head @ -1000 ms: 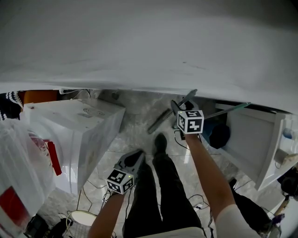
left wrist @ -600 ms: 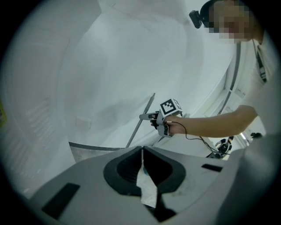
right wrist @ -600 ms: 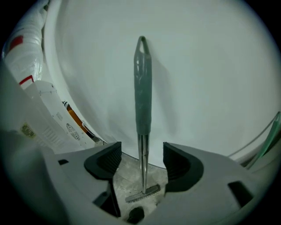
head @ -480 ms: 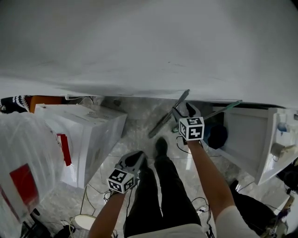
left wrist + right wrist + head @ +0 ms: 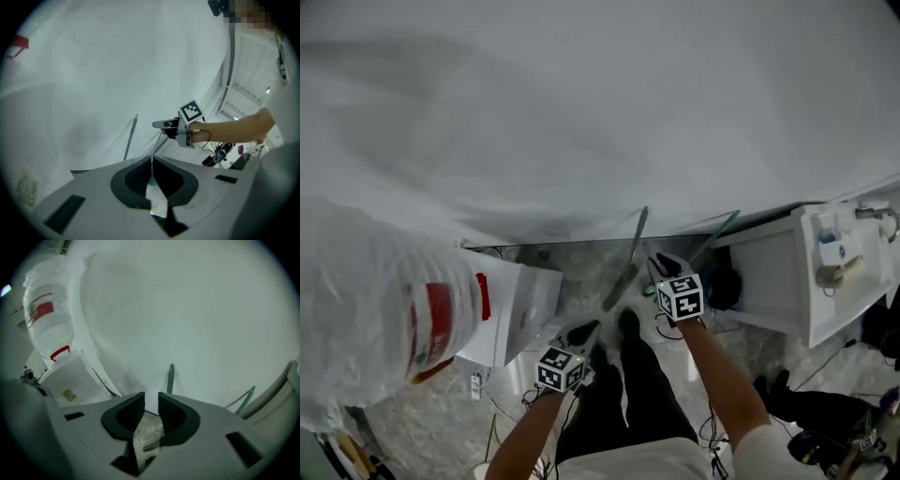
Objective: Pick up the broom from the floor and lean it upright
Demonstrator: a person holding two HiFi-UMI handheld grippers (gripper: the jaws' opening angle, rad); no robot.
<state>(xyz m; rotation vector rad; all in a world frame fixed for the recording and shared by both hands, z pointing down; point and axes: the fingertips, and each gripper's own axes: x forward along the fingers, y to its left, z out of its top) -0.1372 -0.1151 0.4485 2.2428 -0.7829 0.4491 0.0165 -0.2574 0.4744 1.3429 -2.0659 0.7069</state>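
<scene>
Looks nearly done. Can see the broom (image 5: 626, 258) standing steep, with its top end resting on the white wall (image 5: 581, 112) and its bottom end low, near the shoe (image 5: 626, 323). Probably set that way so as to stay up alone, with the wall taking the lean.

Holding the right tongs (image 5: 661, 267) up just beside the handle, not on it. Seen from the right tongs' own camera: a small gap between the two jaws, just been closing, and nothing in between, only wall and floor (image 5: 577, 277) showing through. Green handle a little way past the tips. Likely kept near to catch the broom in case of a slide.

Keeping the left tongs (image 5: 581, 330) lower, by the dark trouser legs, apart from the broom. Pinched together on nothing at all. Seems not needed for this part, so parked out of the way.

Also worth a look: another thin green stick (image 5: 718, 234) propped on the same wall, close to a white cupboard (image 5: 825, 272). Best not to bump that one, or the white box (image 5: 516, 300) on the other side.
</scene>
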